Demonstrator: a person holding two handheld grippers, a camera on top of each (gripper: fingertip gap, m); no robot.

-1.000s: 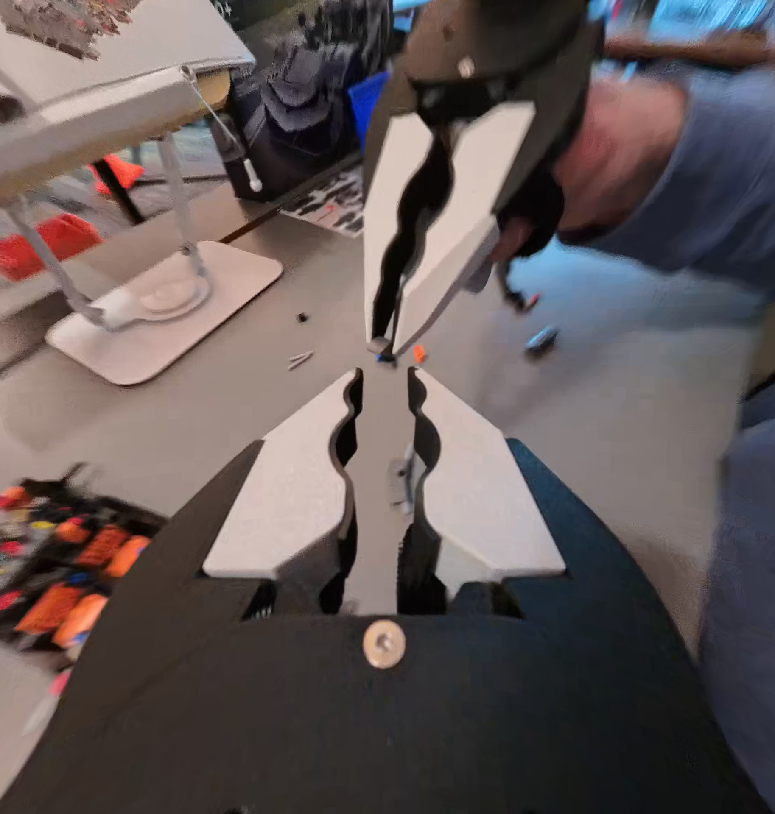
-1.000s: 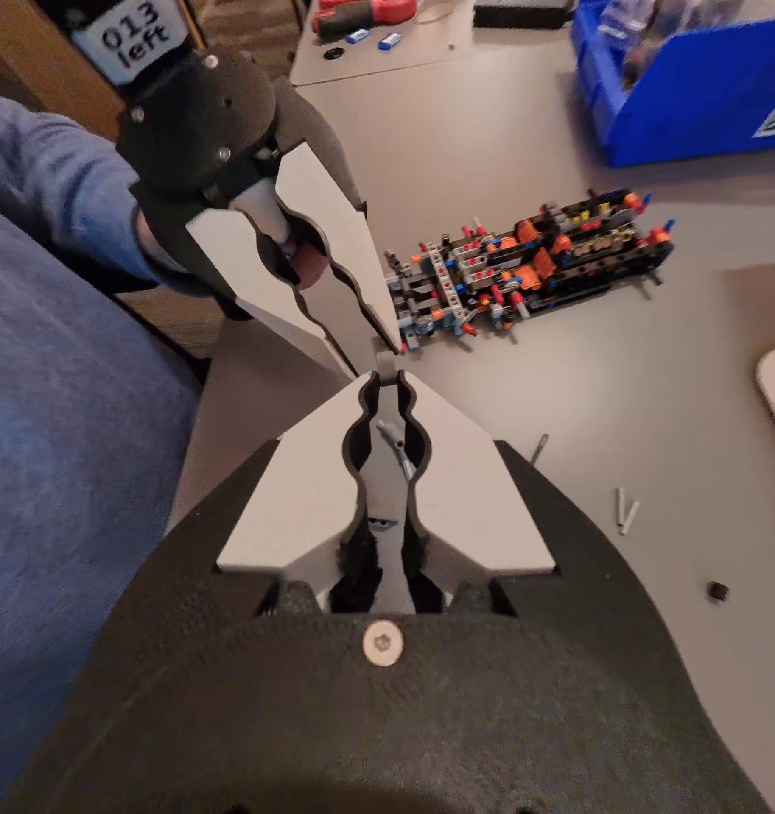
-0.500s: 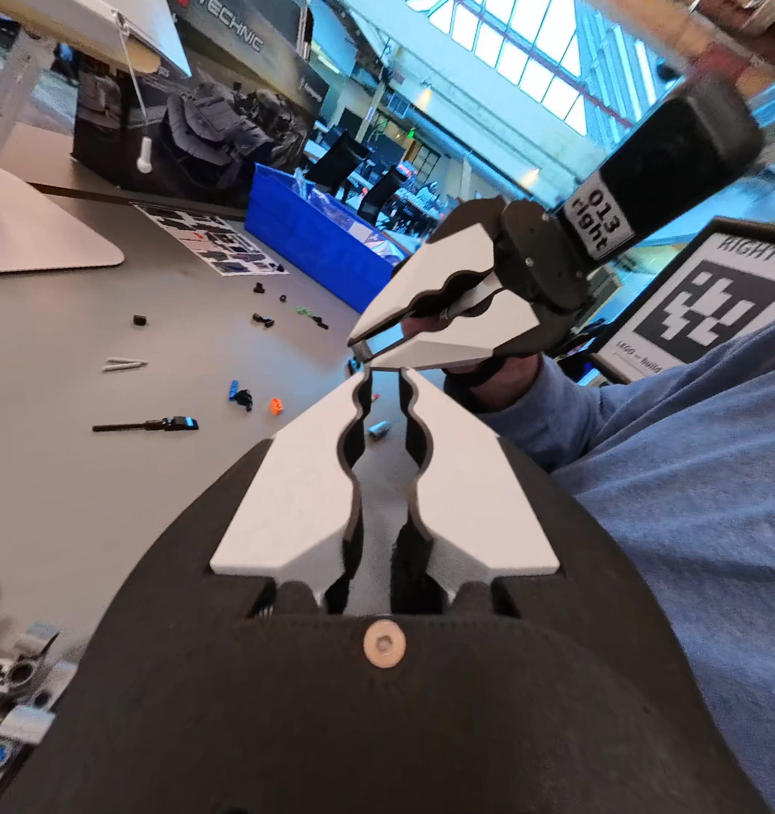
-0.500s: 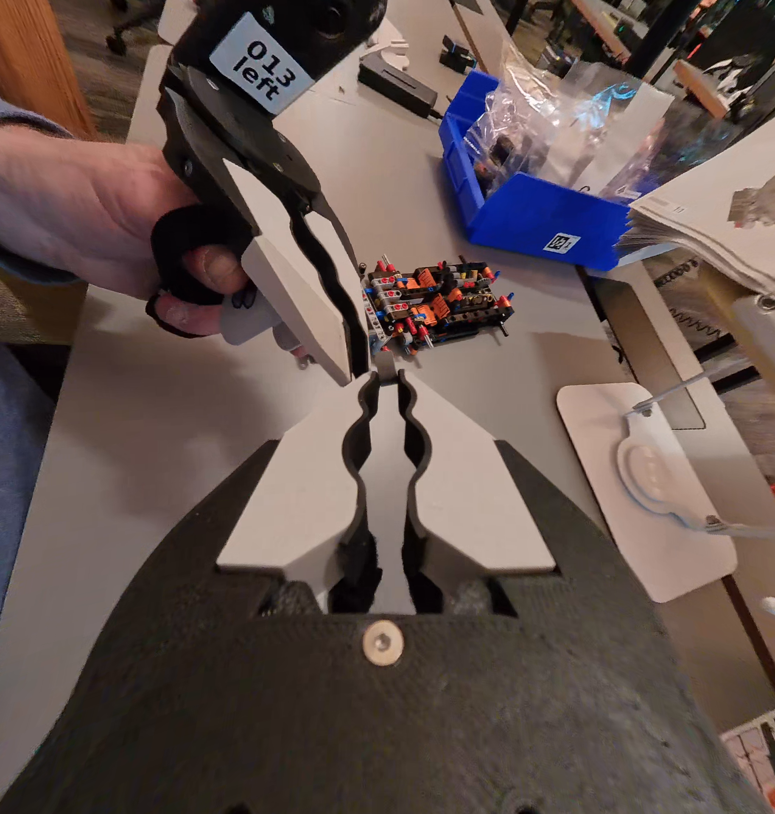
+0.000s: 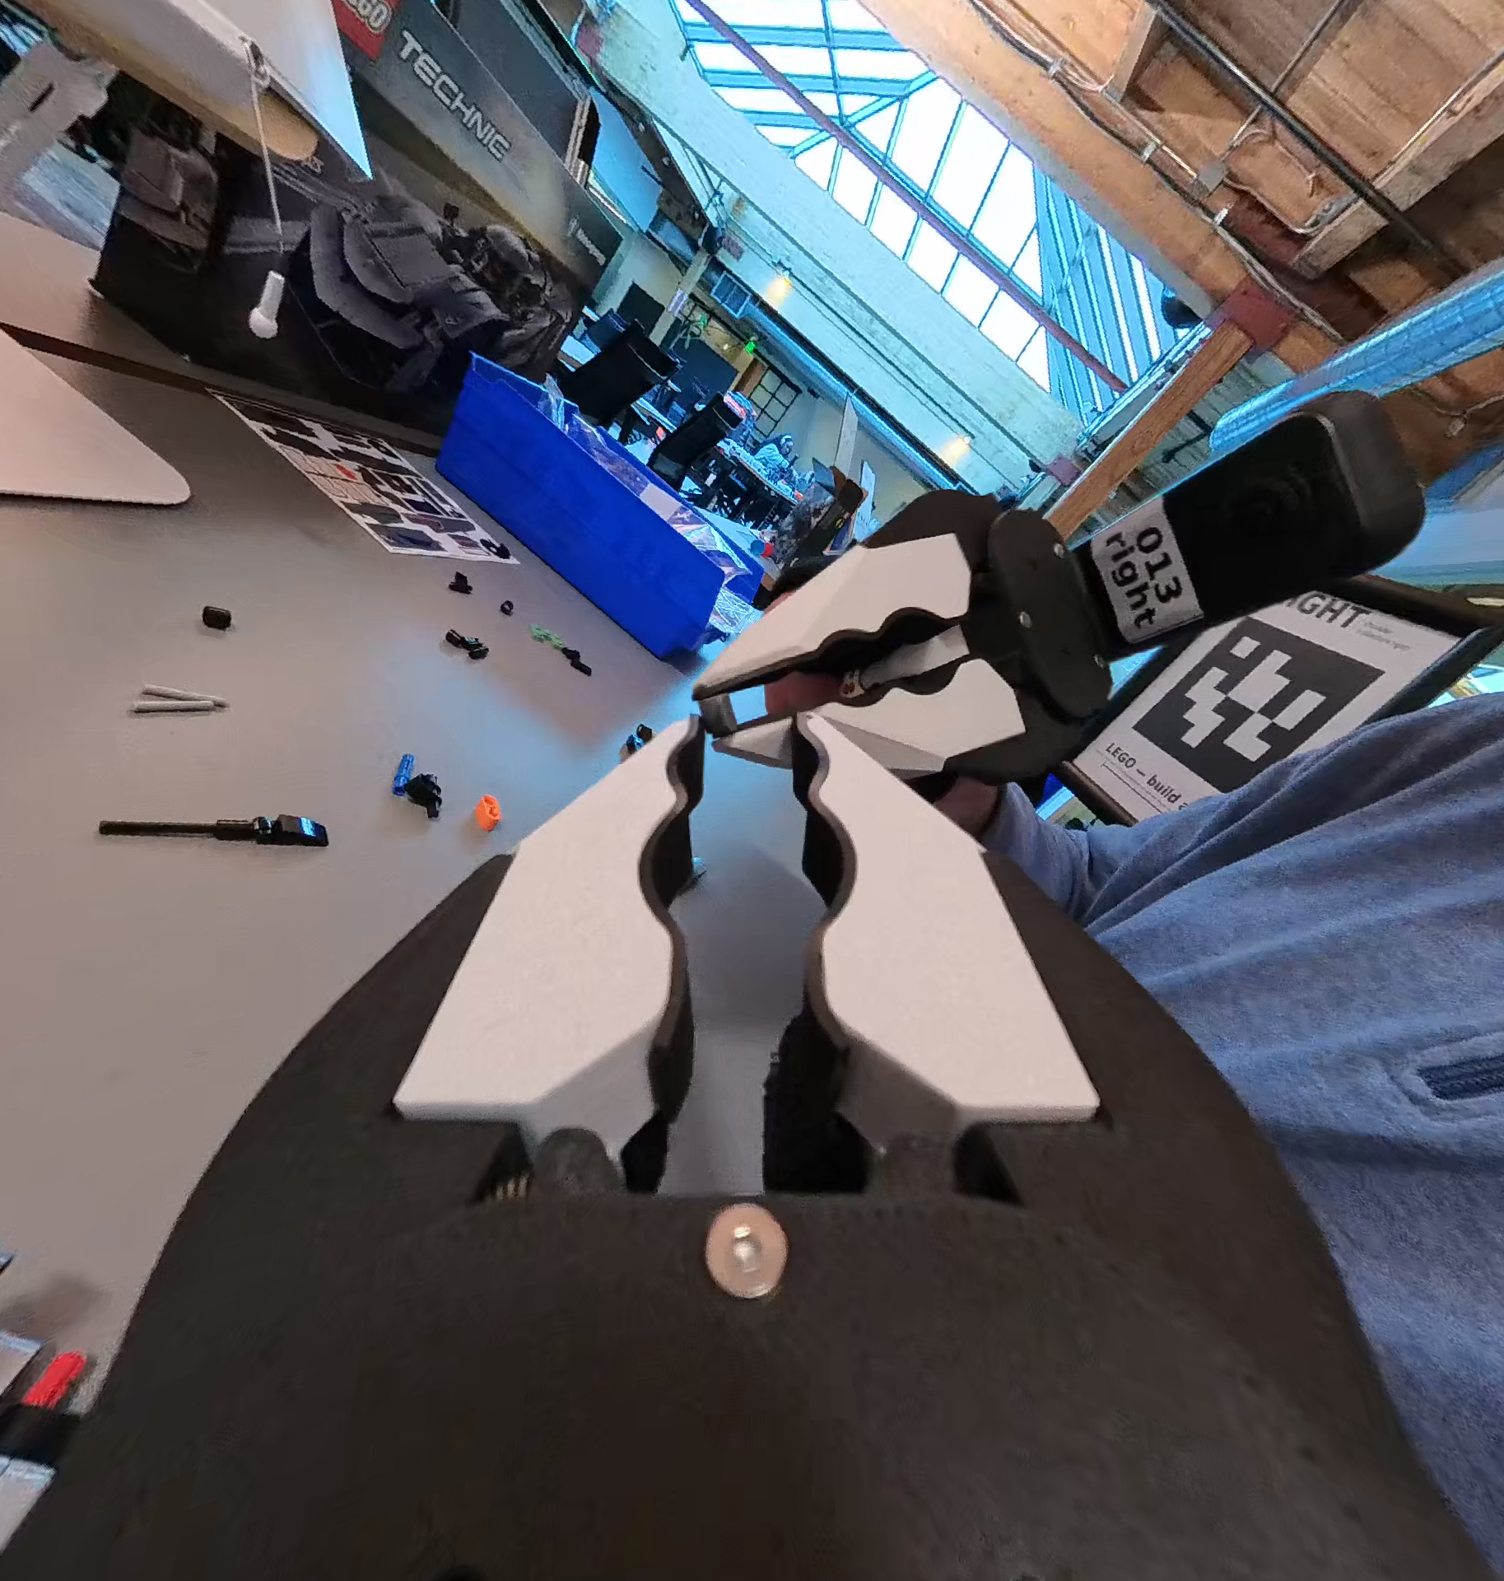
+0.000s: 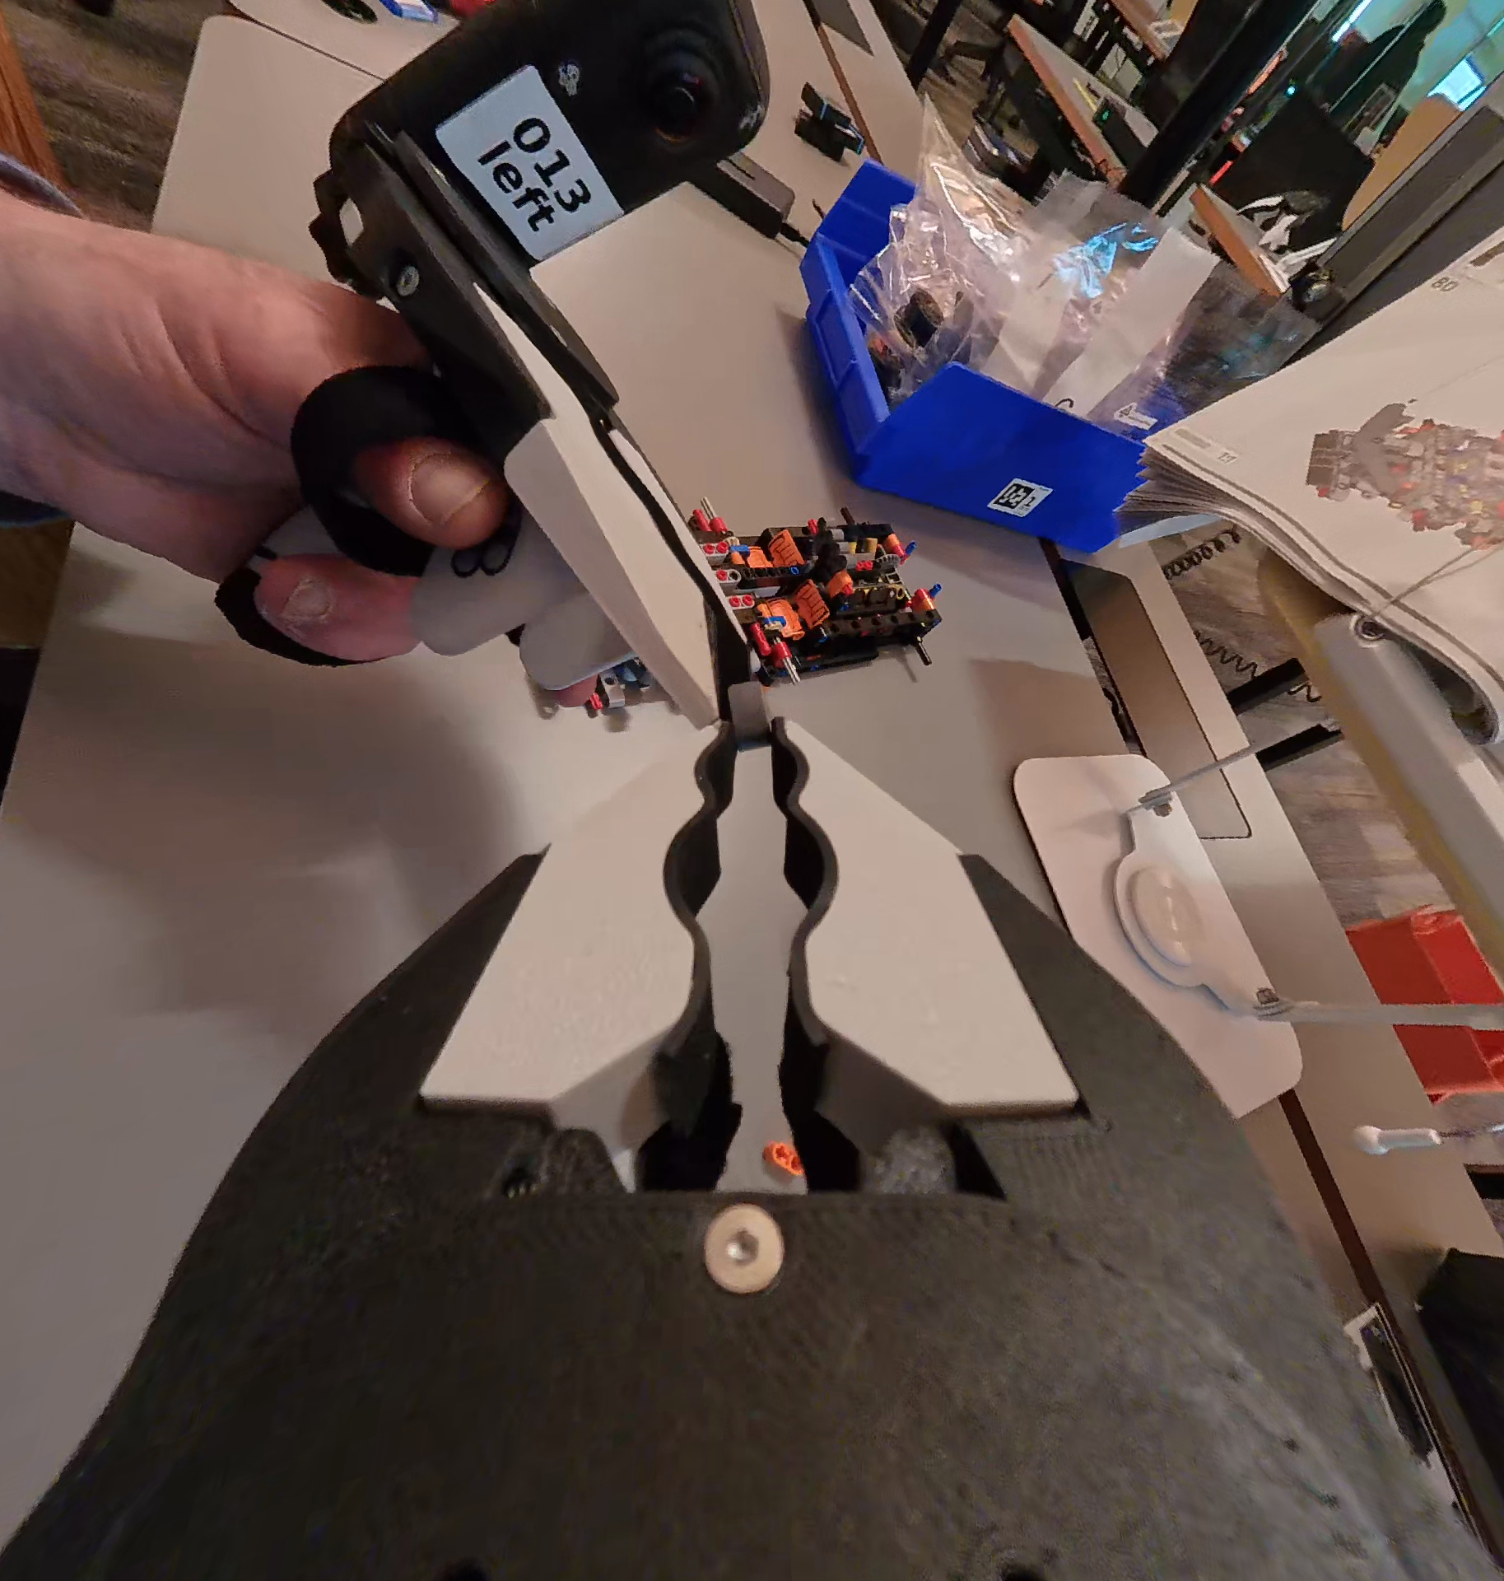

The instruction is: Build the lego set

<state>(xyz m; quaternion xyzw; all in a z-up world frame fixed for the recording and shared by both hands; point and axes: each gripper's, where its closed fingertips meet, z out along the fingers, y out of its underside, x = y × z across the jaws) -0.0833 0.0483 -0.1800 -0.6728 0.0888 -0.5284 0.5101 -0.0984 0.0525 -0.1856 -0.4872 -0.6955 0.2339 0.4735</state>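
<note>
Pinched at the tips of the right gripper (image 6: 746, 729): a small grey lego piece (image 6: 744, 708), mostly hidden by the fingers, shape hard to make out. Met there from 11 o'clock by the left gripper (image 6: 714, 697), seen edge-on in the right wrist view, so its gap could not be judged there. Showed plainly in the left wrist view instead: left gripper (image 5: 748, 734) with jaws parted and nothing between them, right gripper (image 5: 718, 714) reaching in from 2 o'clock with the piece (image 5: 717, 707) clamped.

Lay on the grey table (image 6: 218, 855) just beyond the tips, at 1 o'clock: the half-built lego model (image 6: 825, 590), a blocky mass of black beams with orange and red pins, its near end covered by the left fingers (image 6: 628, 582). Reduced in the left view to a blurred scrap cut off at 8 o'clock.

Seen only in the left view: a black axle (image 5: 209, 828), an orange bush (image 5: 489, 811) and two grey pins (image 5: 179, 700), scattered at 9 to 10 o'clock. Seen only in the right view: an open instruction booklet (image 6: 1372, 479) at 2 o'clock and a hand (image 6: 149, 411) wrapped round the left grip. Shared by both: a blue plastic bin (image 6: 970, 445) stuffed with crinkled clear bags.
</note>
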